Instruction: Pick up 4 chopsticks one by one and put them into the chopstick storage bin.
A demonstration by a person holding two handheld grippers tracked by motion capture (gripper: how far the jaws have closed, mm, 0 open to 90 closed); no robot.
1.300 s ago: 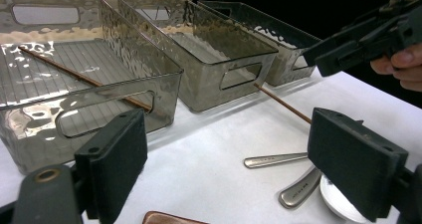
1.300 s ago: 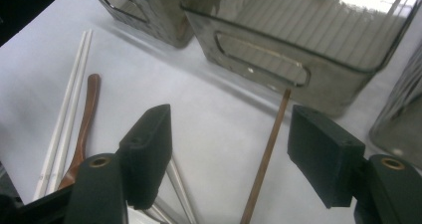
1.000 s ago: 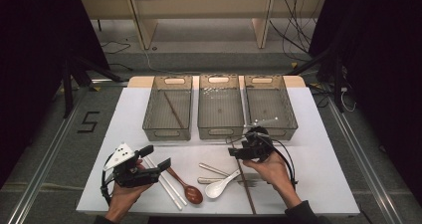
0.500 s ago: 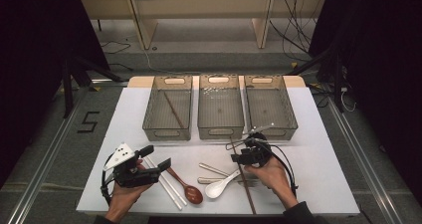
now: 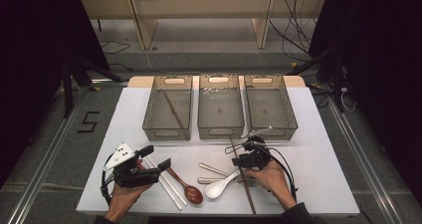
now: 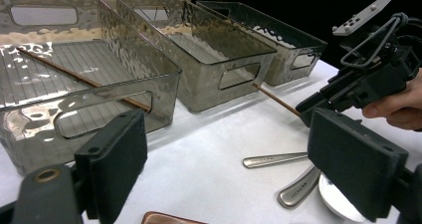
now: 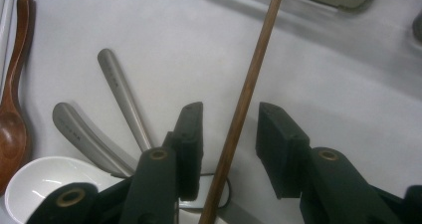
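A long brown chopstick [image 5: 243, 176] lies on the white table [image 5: 318, 159], its far end near the middle bin. My right gripper [image 5: 242, 162] points down over it. In the right gripper view the chopstick [image 7: 254, 64] runs up between the two black pads of the right gripper [image 7: 231, 112]. The jaws have just been closing, and a gap still shows on each side of the stick. My left gripper [image 5: 155, 157] hovers at the front left, open wide with nothing between its pads [image 6: 119, 144]. It looks across at the right gripper [image 6: 314, 106] and the chopstick [image 6: 276, 98].
Three clear grey bins [image 5: 221, 130] stand in a row at the back; the left one holds a brown chopstick [image 5: 173, 109]. Between my hands lie white chopsticks [image 5: 166, 184], a wooden spoon [image 5: 186, 186], two metal handles [image 5: 211, 169] and a white ceramic spoon [image 5: 219, 186].
The right gripper has sunk toward the table over the brown chopstick and its jaws have narrowed around it. The left gripper has stayed put.
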